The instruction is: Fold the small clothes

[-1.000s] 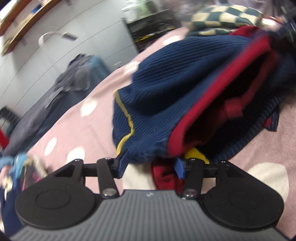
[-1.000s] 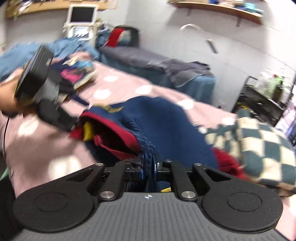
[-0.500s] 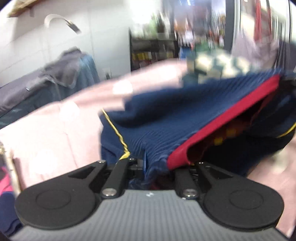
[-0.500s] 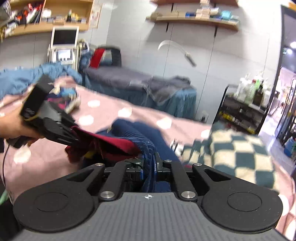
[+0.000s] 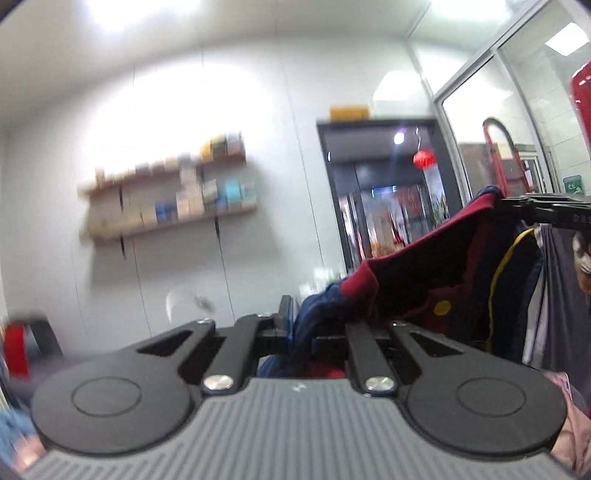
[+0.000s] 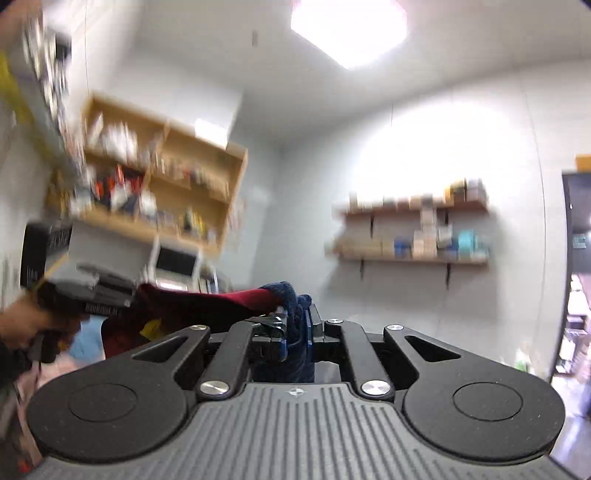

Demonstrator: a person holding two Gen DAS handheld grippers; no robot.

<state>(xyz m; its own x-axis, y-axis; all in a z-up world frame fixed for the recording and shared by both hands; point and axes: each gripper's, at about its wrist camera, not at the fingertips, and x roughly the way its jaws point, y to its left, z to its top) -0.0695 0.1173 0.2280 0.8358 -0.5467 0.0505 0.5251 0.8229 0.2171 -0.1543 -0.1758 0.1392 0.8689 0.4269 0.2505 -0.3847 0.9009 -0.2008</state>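
1. Up in the air, well above anything that could carry it, I held the small garment (image 5: pixel 424 273) stretched between my two grippers, with only walls, shelves (image 6: pixel 413 236) and the ceiling light (image 6: pixel 349 27) behind it.
2. My left gripper (image 5: pixel 317 328) was clenched on a bunch of navy knit beside the red trim.
3. My right gripper (image 6: pixel 295 328) was pinched tight on another wad of the same navy cloth; the red band ran from it toward my left hand (image 6: pixel 26 328).
4. I judged the knit soft, light and limp: it sagged between the grips and would not hold a crease unaided.
5. Both holds looked bunched, not flat, so I reckoned the edge corners by the red band were the better places to grip.
6. No surface showed, so I could not tell where it would land.
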